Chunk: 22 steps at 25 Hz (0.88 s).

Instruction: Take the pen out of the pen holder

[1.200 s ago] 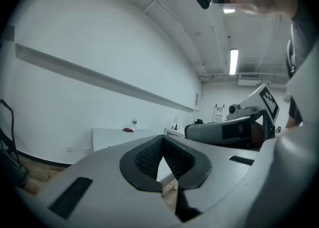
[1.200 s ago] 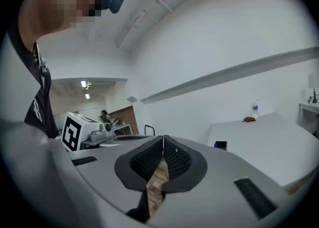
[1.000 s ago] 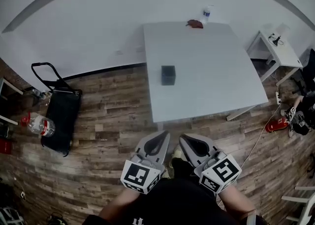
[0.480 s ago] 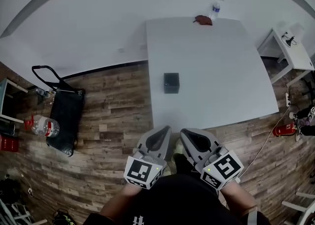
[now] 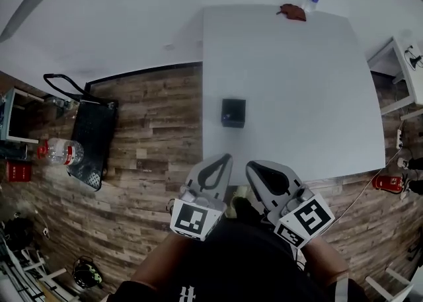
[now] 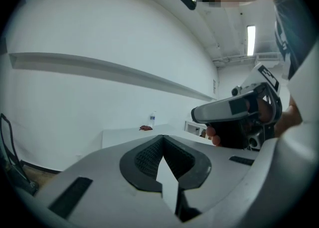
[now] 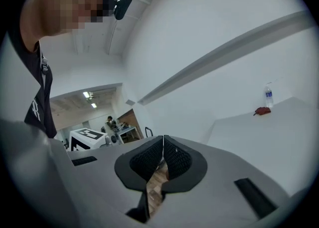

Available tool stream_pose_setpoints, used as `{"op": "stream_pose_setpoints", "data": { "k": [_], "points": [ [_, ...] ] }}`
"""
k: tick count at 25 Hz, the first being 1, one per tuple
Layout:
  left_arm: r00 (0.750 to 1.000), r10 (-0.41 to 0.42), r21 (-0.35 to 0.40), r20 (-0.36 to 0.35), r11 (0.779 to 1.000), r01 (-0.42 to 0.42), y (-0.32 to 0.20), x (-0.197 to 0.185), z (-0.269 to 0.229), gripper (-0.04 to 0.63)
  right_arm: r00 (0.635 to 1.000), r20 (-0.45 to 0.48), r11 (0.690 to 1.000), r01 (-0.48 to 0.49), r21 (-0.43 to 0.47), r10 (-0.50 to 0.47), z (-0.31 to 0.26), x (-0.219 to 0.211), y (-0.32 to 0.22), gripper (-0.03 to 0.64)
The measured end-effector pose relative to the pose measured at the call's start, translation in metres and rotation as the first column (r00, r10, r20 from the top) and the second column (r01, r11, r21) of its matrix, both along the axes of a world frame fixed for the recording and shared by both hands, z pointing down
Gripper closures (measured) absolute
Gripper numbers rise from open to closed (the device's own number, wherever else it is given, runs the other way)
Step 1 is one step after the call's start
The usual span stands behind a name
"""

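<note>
Black pen holder (image 5: pixel 233 112) upright near the left edge of the white table (image 5: pixel 297 76); no pen can be made out. Left gripper (image 5: pixel 223 159) and right gripper (image 5: pixel 254 165), both clenched and empty, are side by side at the table's near edge.

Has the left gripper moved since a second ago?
Yes. The left gripper has come forward toward the table; its tip now overlaps the near edge, nearer the black holder.
</note>
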<state>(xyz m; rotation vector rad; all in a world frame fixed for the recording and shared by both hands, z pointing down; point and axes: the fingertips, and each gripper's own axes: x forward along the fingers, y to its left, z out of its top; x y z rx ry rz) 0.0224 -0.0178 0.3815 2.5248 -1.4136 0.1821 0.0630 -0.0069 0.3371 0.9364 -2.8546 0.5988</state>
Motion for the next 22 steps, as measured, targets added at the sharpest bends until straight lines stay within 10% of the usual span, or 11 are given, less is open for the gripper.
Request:
{"op": "stream_pose_setpoints", "data": {
  "k": [14,22],
  "points": [
    [0.995,-0.04,-0.024,0.097,0.999,0.042,-0.083,-0.018,0.104,0.586,0.997,-0.067,0.99,-0.051,-0.132,0.042,0.043,0.001,-0.052,0.6],
    [0.976,0.038,-0.034,0.212,0.999,-0.032,-0.103,-0.018,0.162,0.474,0.991,-0.119,0.981,-0.079,-0.175,0.059,0.066,-0.006,-0.076,0.6]
  ]
}}
